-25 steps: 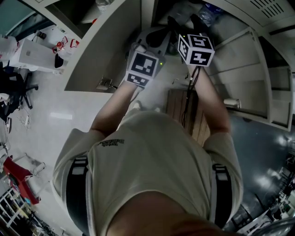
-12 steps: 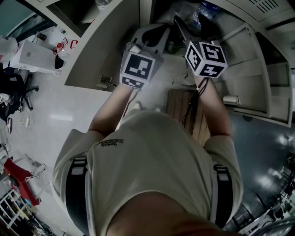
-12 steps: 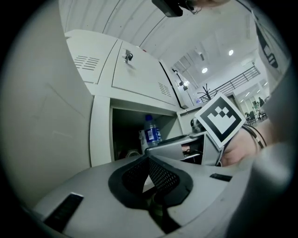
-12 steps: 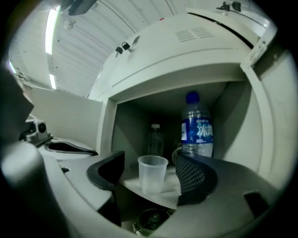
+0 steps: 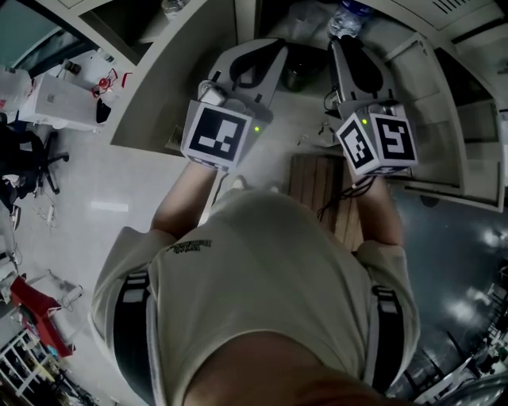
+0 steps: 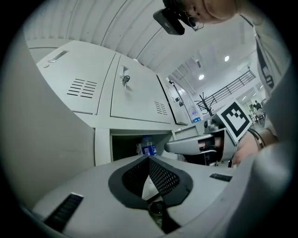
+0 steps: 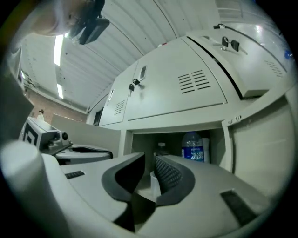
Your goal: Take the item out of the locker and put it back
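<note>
A clear water bottle (image 7: 192, 146) with a blue label stands upright at the back of the open locker (image 7: 139, 148); it also shows in the left gripper view (image 6: 147, 146) and at the top of the head view (image 5: 347, 17). Both grippers hang level in front of the opening, apart from the bottle. My left gripper (image 6: 149, 160) is shut, its pads meeting at the tips, with nothing held. My right gripper (image 7: 150, 169) has just been closing; a narrow gap still stands between its pads. A small pale cup-like thing (image 7: 154, 185) shows low in that gap; I cannot tell whether the pads touch it.
The locker's door (image 5: 182, 79) swings open at the left, another grey door panel (image 5: 429, 119) at the right. A wooden board (image 5: 317, 186) lies below my arms. Shut lockers (image 7: 186, 88) sit above the opening. White boxes (image 5: 55, 95) and an office chair (image 5: 32, 151) stand far left.
Both marker cubes have come closer to the head camera and drawn back from the locker. The right one has also shifted to the right.
</note>
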Action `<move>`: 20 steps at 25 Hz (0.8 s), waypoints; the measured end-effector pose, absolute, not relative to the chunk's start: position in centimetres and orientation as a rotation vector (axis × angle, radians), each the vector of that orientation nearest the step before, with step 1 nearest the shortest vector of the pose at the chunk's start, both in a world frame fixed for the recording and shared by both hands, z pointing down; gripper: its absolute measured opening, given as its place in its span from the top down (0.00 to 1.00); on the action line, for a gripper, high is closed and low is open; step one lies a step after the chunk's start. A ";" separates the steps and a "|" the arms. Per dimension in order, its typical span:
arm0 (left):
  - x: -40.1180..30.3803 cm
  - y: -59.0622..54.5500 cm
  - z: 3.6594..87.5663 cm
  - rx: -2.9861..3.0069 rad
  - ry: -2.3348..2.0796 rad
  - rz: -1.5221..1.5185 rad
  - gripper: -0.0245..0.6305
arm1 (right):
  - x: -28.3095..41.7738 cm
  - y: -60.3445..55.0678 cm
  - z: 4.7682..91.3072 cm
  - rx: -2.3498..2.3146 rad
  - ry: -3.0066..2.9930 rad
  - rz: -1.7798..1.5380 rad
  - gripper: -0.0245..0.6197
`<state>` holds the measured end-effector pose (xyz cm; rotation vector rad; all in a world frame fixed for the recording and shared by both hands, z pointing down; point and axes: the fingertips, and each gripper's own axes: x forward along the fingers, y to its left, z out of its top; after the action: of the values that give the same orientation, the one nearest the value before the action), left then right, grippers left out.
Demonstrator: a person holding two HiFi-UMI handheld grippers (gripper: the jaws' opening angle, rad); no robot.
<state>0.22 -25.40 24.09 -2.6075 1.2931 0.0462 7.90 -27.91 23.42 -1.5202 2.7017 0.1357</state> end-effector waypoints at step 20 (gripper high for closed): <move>1.4 -21.1 24.8 -2.671 1.220 0.056 0.94 | 8.6 -20.8 24.6 -1.416 2.749 0.058 0.96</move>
<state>1.40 -21.08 24.84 -2.6713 1.2203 0.0556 8.62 -20.83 24.56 -1.4163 2.7487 0.0582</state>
